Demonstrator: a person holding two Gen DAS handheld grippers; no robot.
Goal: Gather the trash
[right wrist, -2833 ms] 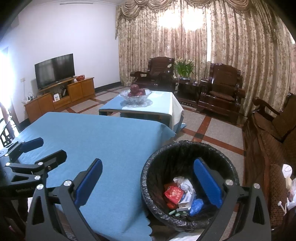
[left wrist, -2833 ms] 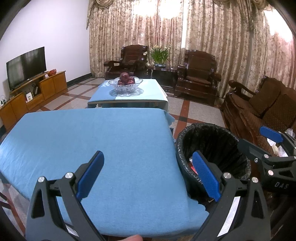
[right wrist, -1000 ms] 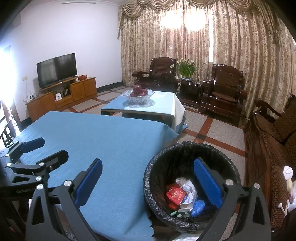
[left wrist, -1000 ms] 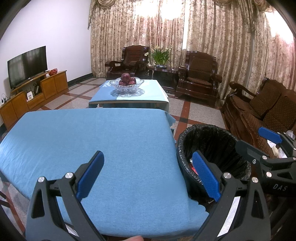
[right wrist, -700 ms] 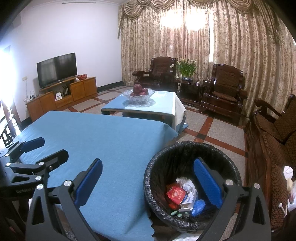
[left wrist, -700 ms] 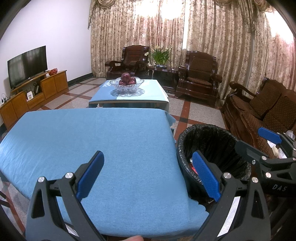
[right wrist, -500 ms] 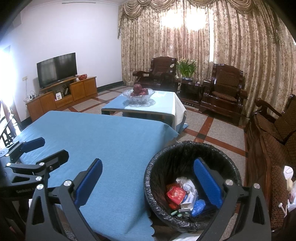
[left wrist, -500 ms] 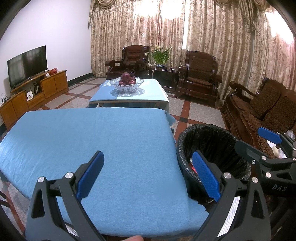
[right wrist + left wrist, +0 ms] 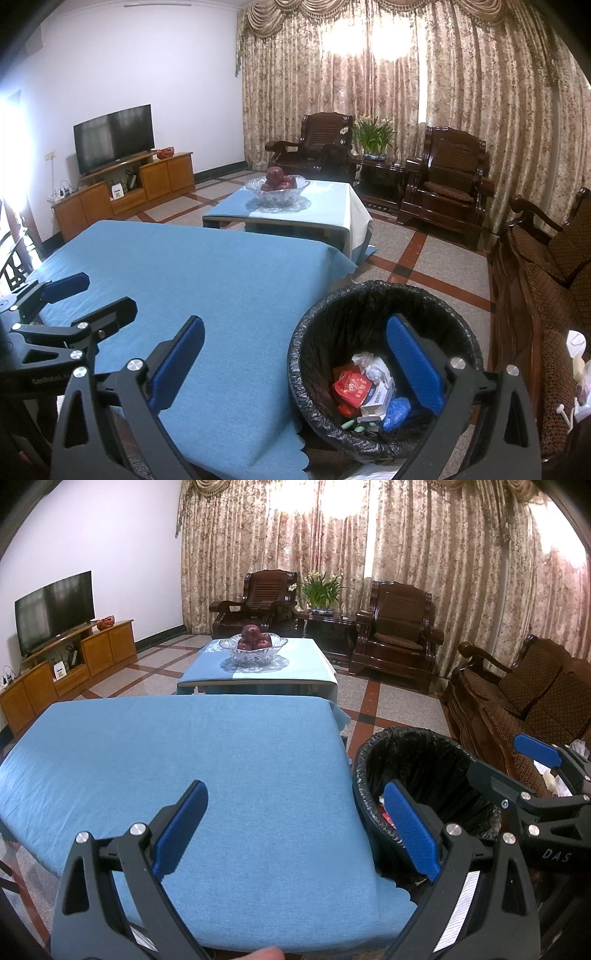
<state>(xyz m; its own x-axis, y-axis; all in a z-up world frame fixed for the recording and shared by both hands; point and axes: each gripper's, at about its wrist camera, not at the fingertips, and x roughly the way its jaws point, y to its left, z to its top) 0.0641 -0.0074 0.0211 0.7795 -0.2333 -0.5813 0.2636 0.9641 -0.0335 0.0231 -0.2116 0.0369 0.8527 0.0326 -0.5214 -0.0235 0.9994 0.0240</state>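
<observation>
A black-lined trash bin (image 9: 306, 354) stands on the floor at the right corner of the blue-clothed table (image 9: 207, 280). Inside lie a red packet (image 9: 351, 386), a white box, crumpled paper and a blue wrapper. My right gripper (image 9: 295, 343) is open and holds nothing, hovering over the table corner and the bin's rim. My left gripper (image 9: 295, 808) is open too, above the table's near edge, with the bin (image 9: 424, 760) to its right. The table top (image 9: 184, 760) shows only cloth.
A low coffee table (image 9: 295, 668) with a glass bowl of red fruit (image 9: 255, 642) stands beyond. Dark wooden armchairs (image 9: 399, 635) line the curtains, a sofa (image 9: 528, 698) runs along the right, and a TV (image 9: 51, 609) on a wooden cabinet sits left.
Both views drifted very slightly over the last seconds; both grippers stay open and hold nothing.
</observation>
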